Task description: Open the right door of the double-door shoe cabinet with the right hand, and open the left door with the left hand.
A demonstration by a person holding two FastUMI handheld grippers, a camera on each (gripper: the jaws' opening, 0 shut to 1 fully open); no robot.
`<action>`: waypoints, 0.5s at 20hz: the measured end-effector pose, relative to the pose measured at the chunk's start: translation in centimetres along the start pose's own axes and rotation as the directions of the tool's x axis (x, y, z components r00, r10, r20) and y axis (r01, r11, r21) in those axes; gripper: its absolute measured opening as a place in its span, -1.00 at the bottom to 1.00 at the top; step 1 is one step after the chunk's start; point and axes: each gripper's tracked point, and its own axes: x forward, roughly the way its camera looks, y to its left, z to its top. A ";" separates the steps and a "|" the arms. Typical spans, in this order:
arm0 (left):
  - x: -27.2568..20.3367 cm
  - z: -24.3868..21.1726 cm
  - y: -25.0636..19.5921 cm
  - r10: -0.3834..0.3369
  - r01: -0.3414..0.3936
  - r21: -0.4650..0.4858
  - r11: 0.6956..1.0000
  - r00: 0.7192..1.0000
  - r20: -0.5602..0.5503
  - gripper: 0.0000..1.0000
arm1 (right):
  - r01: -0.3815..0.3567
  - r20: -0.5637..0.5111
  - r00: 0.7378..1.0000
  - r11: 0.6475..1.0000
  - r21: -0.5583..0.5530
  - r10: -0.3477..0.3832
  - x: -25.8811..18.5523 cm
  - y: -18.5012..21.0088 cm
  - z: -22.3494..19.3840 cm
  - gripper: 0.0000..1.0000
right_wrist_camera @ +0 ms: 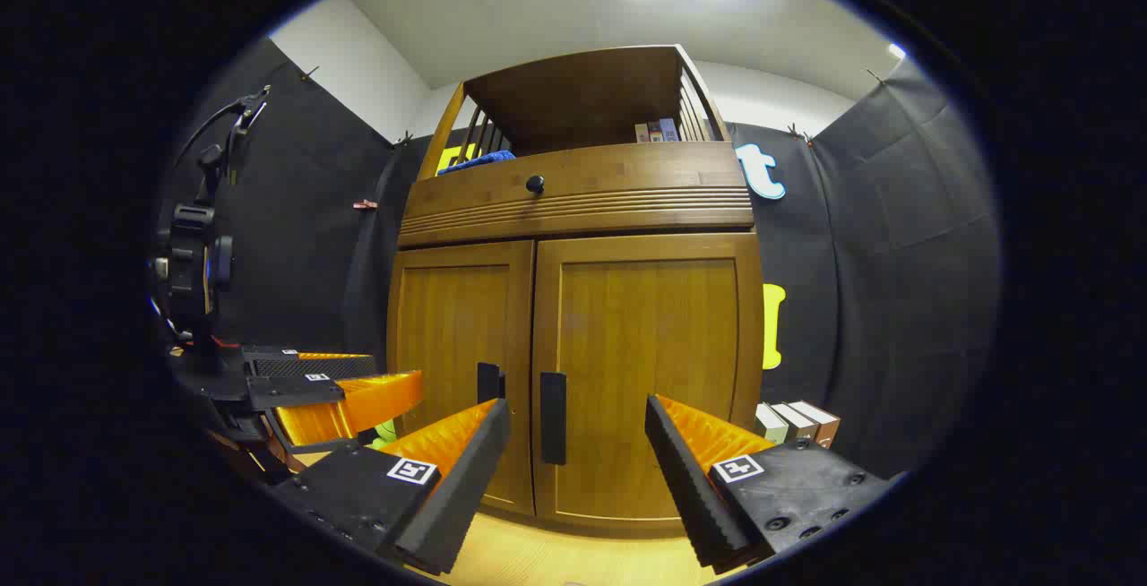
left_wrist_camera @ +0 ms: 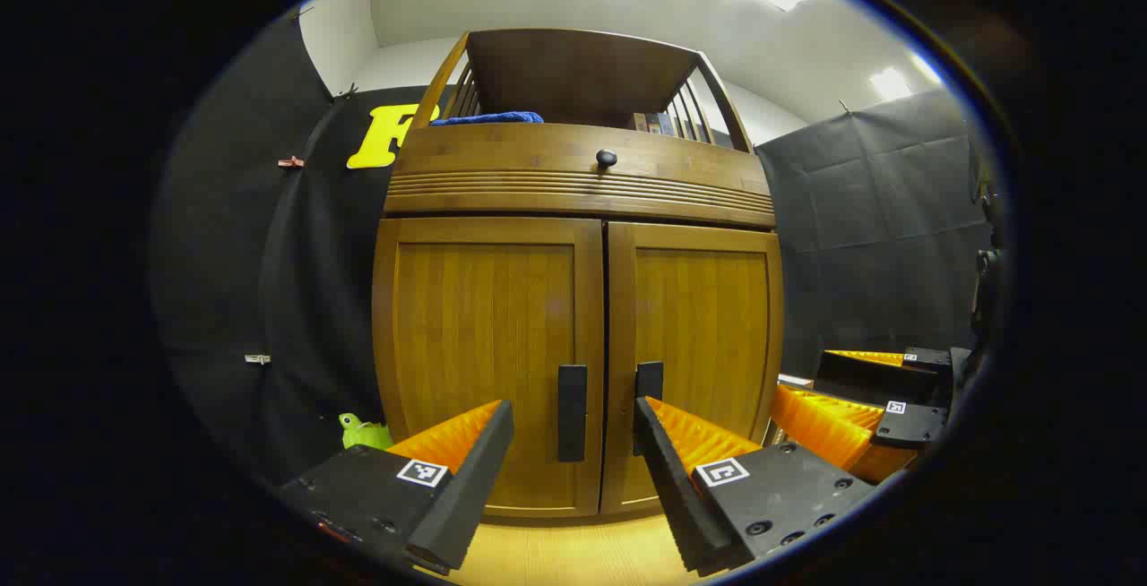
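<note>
A wooden shoe cabinet stands in front of me with both doors closed. In the left gripper view the left door (left_wrist_camera: 488, 344) carries a dark vertical handle (left_wrist_camera: 572, 413), and the right door (left_wrist_camera: 703, 335) has its own handle (left_wrist_camera: 647, 389). My left gripper (left_wrist_camera: 573, 461) is open, a short way before the left handle. In the right gripper view the right door (right_wrist_camera: 650, 371) has its handle (right_wrist_camera: 553, 417) near the seam, and the left door (right_wrist_camera: 457, 362) lies beside it. My right gripper (right_wrist_camera: 578, 465) is open, short of that handle. The other gripper (right_wrist_camera: 349, 398) shows at the left.
A drawer with a round knob (left_wrist_camera: 607, 158) runs above the doors, under an open shelf holding a blue cloth (left_wrist_camera: 488, 118). A green toy (left_wrist_camera: 363, 432) sits on the floor left of the cabinet. Several books (right_wrist_camera: 797, 423) stand at its right. A camera rig (right_wrist_camera: 193, 254) stands at the left.
</note>
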 end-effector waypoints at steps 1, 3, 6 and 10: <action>0.0 0.0 0.0 0.002 -0.002 0.003 1.000 1.000 0.002 0.67 | -0.003 -0.001 1.000 1.000 -0.005 0.003 -0.1 0.1 -0.1 0.93; -0.1 0.0 0.0 0.002 -0.002 0.008 1.000 1.000 0.001 0.67 | -0.008 -0.007 1.000 1.000 -0.003 0.008 -0.1 0.4 -0.4 0.93; -0.2 0.1 0.1 -0.004 0.004 0.014 1.000 1.000 0.004 0.70 | -0.011 -0.019 1.000 1.000 0.011 0.012 0.0 0.5 -0.6 0.91; -0.4 0.0 0.1 -0.010 0.010 0.018 1.000 1.000 0.006 0.67 | -0.013 -0.019 1.000 1.000 0.020 0.013 0.1 0.8 -0.5 0.92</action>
